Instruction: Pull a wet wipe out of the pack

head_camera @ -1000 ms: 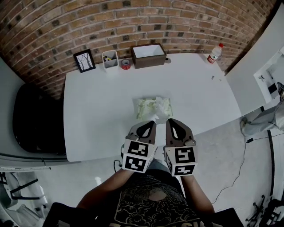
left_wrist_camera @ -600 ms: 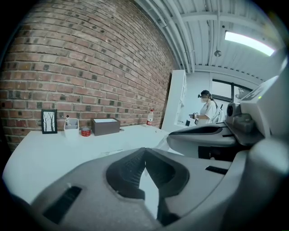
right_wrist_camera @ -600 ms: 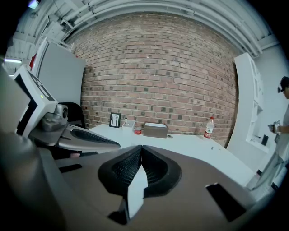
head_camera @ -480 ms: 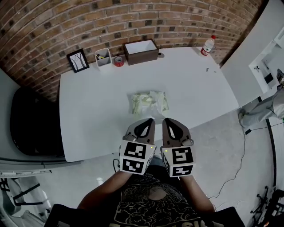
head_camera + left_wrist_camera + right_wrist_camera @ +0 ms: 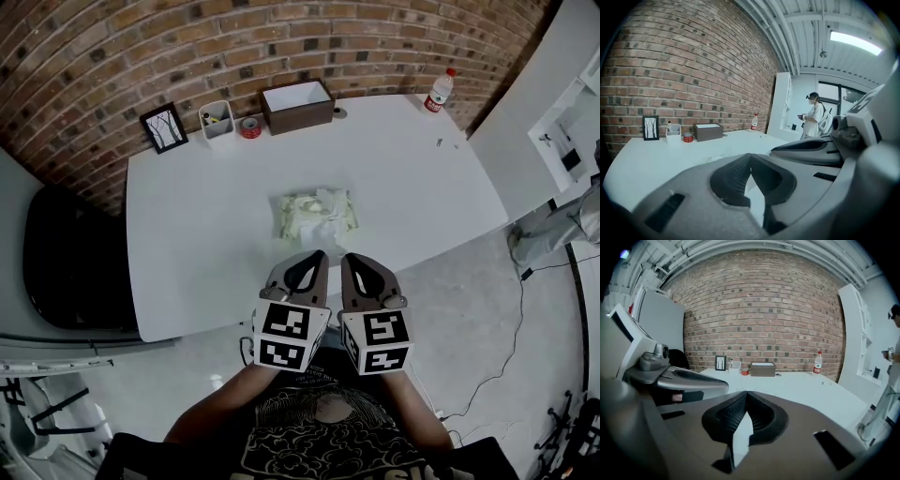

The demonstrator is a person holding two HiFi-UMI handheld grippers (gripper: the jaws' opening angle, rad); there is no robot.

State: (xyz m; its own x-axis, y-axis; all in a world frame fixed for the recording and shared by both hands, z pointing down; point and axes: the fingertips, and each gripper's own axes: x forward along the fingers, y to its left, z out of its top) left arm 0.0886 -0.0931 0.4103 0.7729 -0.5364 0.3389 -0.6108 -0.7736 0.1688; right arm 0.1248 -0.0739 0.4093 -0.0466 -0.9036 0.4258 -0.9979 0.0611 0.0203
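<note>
A person stands at a white table [image 5: 187, 234] with the left gripper [image 5: 314, 261] clenched on nothing — in its own view the jaw tips meet, with only tabletop beyond. Beside it, the right gripper [image 5: 354, 262] is likewise clamped and empty, and the two hover side by side at the table's near edge. Just beyond their tips, at mid-table, lies the pale green wet wipe pack [image 5: 316, 214], flat and touched by neither claw. A white crumpled tuft [image 5: 325, 200] appears to stand at its top middle — likely the wipe's exposed end, and the place to pinch. The pack looks soft, light and slick, so it may lift or slide with the pull. The thin damp sheet could tear unless one gripper pins the pack's edge while the other draws upward.
</note>
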